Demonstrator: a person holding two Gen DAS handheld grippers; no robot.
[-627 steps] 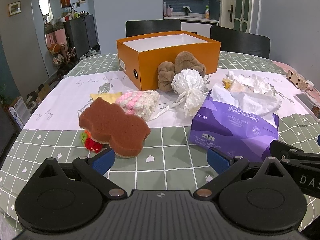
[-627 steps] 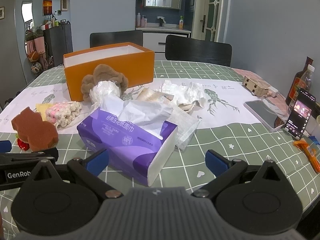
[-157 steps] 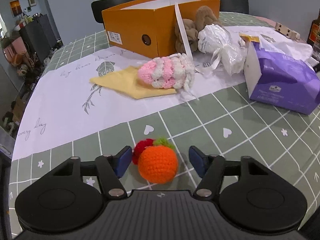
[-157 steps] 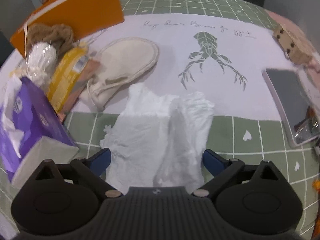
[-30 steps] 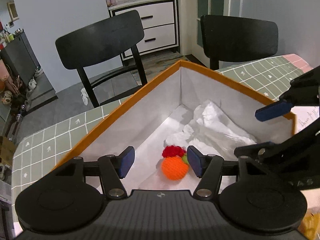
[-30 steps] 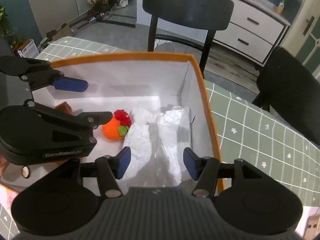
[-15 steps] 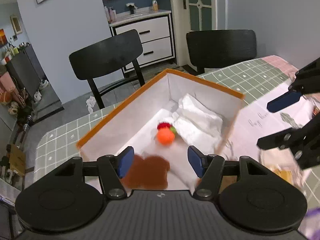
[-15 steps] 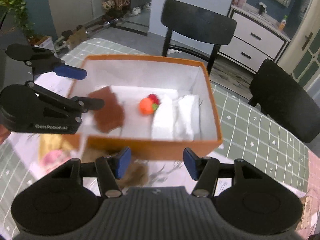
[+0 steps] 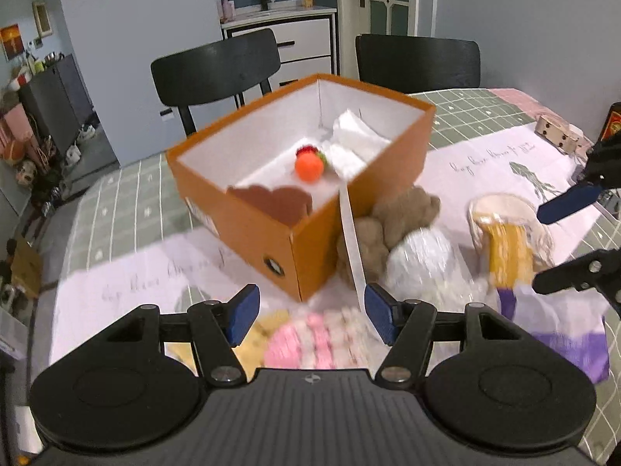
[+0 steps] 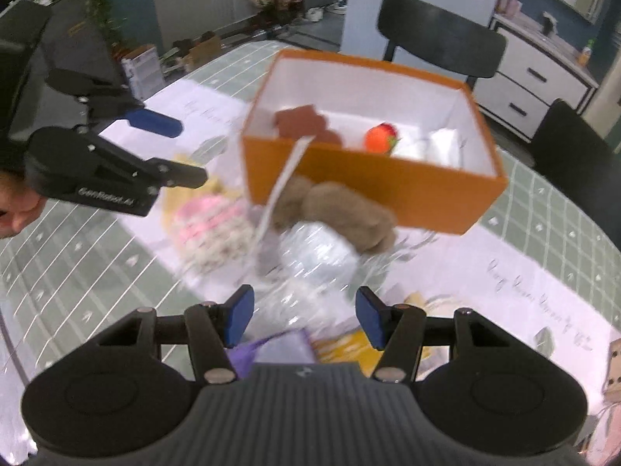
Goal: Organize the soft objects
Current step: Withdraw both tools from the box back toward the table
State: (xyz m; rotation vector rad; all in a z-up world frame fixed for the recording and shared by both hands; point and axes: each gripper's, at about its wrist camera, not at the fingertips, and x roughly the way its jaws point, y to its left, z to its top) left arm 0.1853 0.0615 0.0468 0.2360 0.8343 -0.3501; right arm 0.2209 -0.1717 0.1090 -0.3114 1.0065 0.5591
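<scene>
The orange box [image 9: 248, 217] [image 10: 349, 178] holds a brown sponge [image 9: 275, 200] [image 10: 306, 124], an orange knitted fruit [image 9: 309, 166] [image 10: 378, 139] and a white cloth [image 9: 359, 138] [image 10: 446, 143]. My left gripper [image 9: 308, 310] is open and empty above a pink knitted piece [image 9: 314, 343] [image 10: 209, 221]. My right gripper [image 10: 302, 312] is open and empty above a white plastic bundle [image 10: 314, 256] [image 9: 421, 260]. A brown plush [image 9: 403, 213] [image 10: 341, 209] leans against the box front.
A purple tissue pack [image 9: 562, 338] [image 10: 271, 349], a yellow packet [image 9: 508, 252] and a beige pouch [image 9: 504, 204] lie at the right. A yellow cloth [image 10: 178, 190] lies under the pink piece. Two black chairs [image 9: 217, 66] stand behind the table. A white strip [image 9: 353, 248] hangs from the box.
Both grippers have pulled back and away from the box, now over the table items in front of it. The fruit and white cloth stay in the box.
</scene>
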